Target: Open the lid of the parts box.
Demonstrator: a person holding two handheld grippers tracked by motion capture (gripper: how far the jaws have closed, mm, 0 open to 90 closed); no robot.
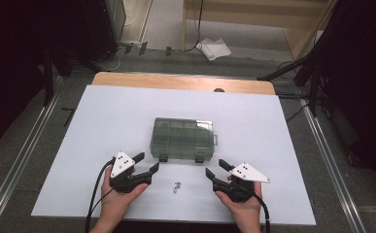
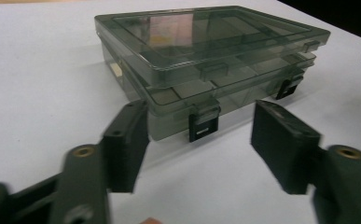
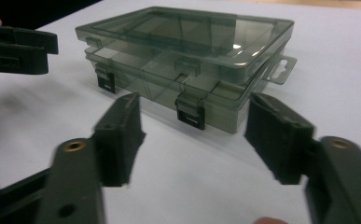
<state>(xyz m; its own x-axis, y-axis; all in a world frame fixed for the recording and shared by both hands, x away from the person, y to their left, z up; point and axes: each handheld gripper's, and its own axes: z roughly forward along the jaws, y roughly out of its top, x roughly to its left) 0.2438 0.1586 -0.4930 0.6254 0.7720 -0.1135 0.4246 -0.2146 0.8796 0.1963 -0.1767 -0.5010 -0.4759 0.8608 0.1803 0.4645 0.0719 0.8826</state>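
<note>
A smoky clear compartment box point(image 1: 183, 138) lies in the middle of the white board, lid down, with two black latches point(image 1: 163, 158) on its near side. My left gripper point(image 1: 147, 162) sits just in front of the box's left latch point(image 2: 204, 123), open and holding nothing. My right gripper point(image 1: 215, 168) is open too, a little short of the right latch point(image 3: 190, 114). In the left gripper view the box point(image 2: 206, 51) stands beyond my open left gripper point(image 2: 201, 144). The right gripper view shows the box point(image 3: 187, 51) past my open right gripper point(image 3: 194, 140).
A few tiny metal parts point(image 1: 177, 186) lie on the white board point(image 1: 103, 126) between the two hands. The box has a hang tab point(image 3: 283, 70) on its right end. Beyond the wooden table edge point(image 1: 176, 81) are grey floor, cables and dark stands.
</note>
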